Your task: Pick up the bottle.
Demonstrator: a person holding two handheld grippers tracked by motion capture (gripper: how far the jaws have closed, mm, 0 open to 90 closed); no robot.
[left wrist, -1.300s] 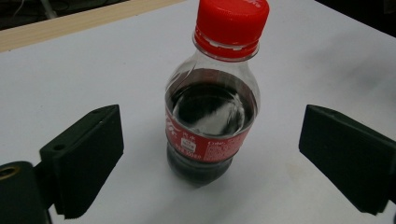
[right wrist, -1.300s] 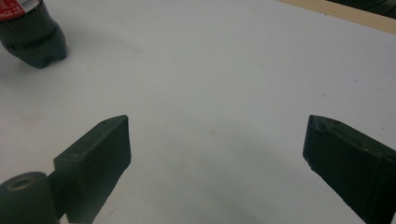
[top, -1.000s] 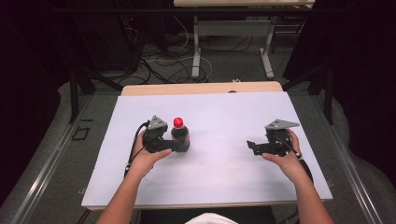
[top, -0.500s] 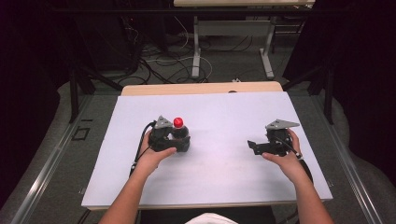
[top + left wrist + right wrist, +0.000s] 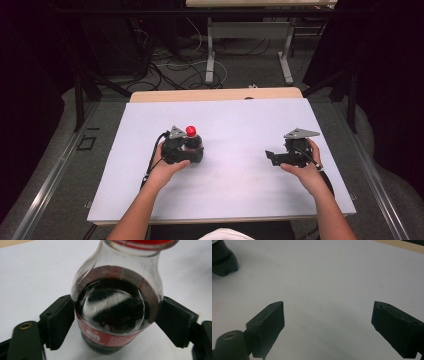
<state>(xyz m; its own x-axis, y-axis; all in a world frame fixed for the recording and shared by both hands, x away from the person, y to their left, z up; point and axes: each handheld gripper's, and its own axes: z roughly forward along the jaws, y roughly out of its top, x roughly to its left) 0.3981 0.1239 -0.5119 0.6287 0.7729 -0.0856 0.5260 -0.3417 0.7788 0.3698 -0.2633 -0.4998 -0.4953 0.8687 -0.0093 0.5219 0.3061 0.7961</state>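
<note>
High view: our left hand-held gripper [image 5: 192, 149] stood at a red-capped cola bottle [image 5: 191, 136] upright on the white bench [image 5: 235, 175].

Left gripper view: jaws just closed onto the bottle [image 5: 115, 312]; dark drink partly filled it. Grasp step; next, lift steadily.

Right gripper view: right hand-held gripper [image 5: 328, 320] apart, holding nothing.

You have a white board [image 5: 240, 185] over a wooden tabletop [image 5: 215, 94]; cables [image 5: 165, 62] and table legs [image 5: 210, 47] beyond.
</note>
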